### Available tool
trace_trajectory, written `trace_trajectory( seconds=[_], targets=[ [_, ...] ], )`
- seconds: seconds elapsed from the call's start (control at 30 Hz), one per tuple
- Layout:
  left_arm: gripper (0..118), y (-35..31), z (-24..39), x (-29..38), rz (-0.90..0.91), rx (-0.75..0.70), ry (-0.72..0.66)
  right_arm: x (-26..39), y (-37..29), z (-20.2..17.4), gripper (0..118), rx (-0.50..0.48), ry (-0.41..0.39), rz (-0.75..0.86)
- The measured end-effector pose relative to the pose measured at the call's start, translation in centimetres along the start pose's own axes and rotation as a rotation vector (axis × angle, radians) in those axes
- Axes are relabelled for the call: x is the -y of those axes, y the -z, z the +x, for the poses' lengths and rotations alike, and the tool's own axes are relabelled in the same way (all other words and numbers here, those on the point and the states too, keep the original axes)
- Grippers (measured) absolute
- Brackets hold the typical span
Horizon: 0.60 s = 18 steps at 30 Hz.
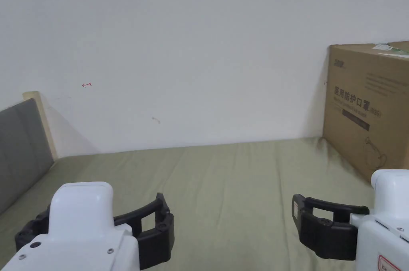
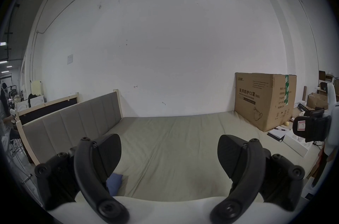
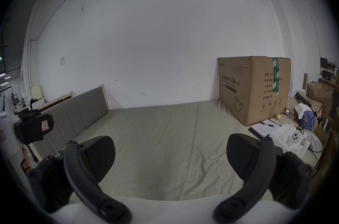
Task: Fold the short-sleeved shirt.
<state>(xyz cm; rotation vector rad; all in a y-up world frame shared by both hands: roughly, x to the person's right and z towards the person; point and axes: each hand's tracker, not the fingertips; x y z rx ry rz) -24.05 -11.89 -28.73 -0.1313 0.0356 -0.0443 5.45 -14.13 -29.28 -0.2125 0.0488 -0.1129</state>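
Two hand-held grippers hover side by side over a bed covered with one olive-green sheet (image 1: pixel 239 180). The left gripper (image 2: pixel 169 151) has its two black jaws spread wide apart with nothing between them, and the right gripper (image 3: pixel 170 153) is released the same way, its two jaws parted and empty. In the head view the left gripper (image 1: pixel 161 224) sits low at the left and the right gripper (image 1: pixel 303 224) low at the right, well apart from each other.

A small patch of blue cloth (image 2: pixel 114 183) lies on the sheet near the bed's front edge, partly hidden behind the left gripper's left jaw; whether it is the short-sleeved shirt cannot be told.

One large cardboard box (image 3: pixel 254 88) stands on the far right corner of the bed against the white wall (image 1: pixel 199 44). One grey padded headboard (image 2: pixel 73 123) runs along the bed's left side. To the right of the box lie one open notebook (image 3: pixel 262 127) with one pen (image 3: pixel 266 123) on it, and one white box (image 3: pixel 291 138) just beside them.
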Motion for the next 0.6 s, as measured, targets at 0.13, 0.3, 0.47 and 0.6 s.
trace_trajectory(
  seconds=[0.13, 0.3, 0.47, 0.6],
  targets=[
    [107, -0.1, -0.1, -0.2, -0.036, -0.034, -0.035, 0.0, 0.0, -0.1, 118, 0.023, -0.013, 0.0],
    [107, -0.4, 0.0, -0.4, -0.044, -0.013, -0.057, 0.0, 0.1, 0.1, 118, 0.022, 0.002, -0.005],
    [107, 0.4, 0.8, -0.2, -0.046, -0.005, -0.022, 0.2, 0.1, 0.0, 118, 0.034, 0.005, -0.002],
    [107, 0.4, 0.8, 0.1, -0.044, 0.011, -0.021, 0.1, 0.1, 0.0, 118, 0.019, 0.001, -0.006]
  ],
)
